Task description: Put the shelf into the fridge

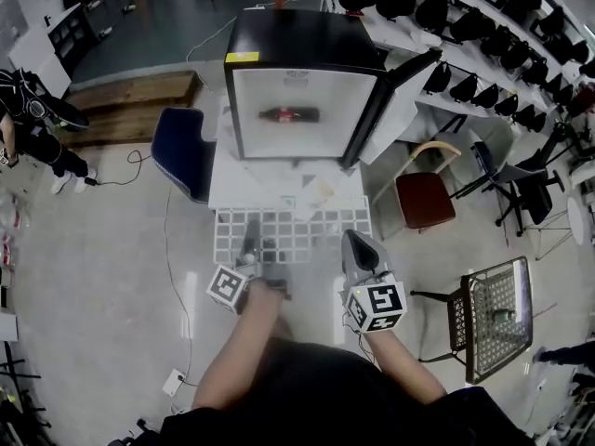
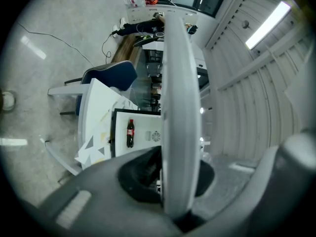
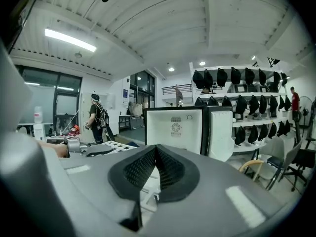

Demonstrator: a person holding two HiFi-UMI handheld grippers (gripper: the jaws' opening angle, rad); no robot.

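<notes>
A small black fridge (image 1: 302, 110) stands open on a low white table (image 1: 270, 189), its door swung to the right and a cola bottle (image 1: 288, 114) lying inside. In front of it I hold a white wire-grid shelf (image 1: 297, 230) roughly level. My left gripper (image 1: 251, 240) is shut on the shelf's near left part. In the left gripper view the shelf's white rim (image 2: 180, 83) runs straight up between the jaws. At the near right corner my right gripper (image 1: 358, 249) is shut on the shelf. In the right gripper view the pads (image 3: 170, 169) meet, with white wire showing below them.
A blue chair (image 1: 181, 151) stands left of the table and a red-seated chair (image 1: 423, 198) to its right. A wire-mesh stool (image 1: 497, 314) is at the near right. Racks of black helmets (image 1: 465, 26) line the right wall. A person (image 1: 28, 119) stands far left.
</notes>
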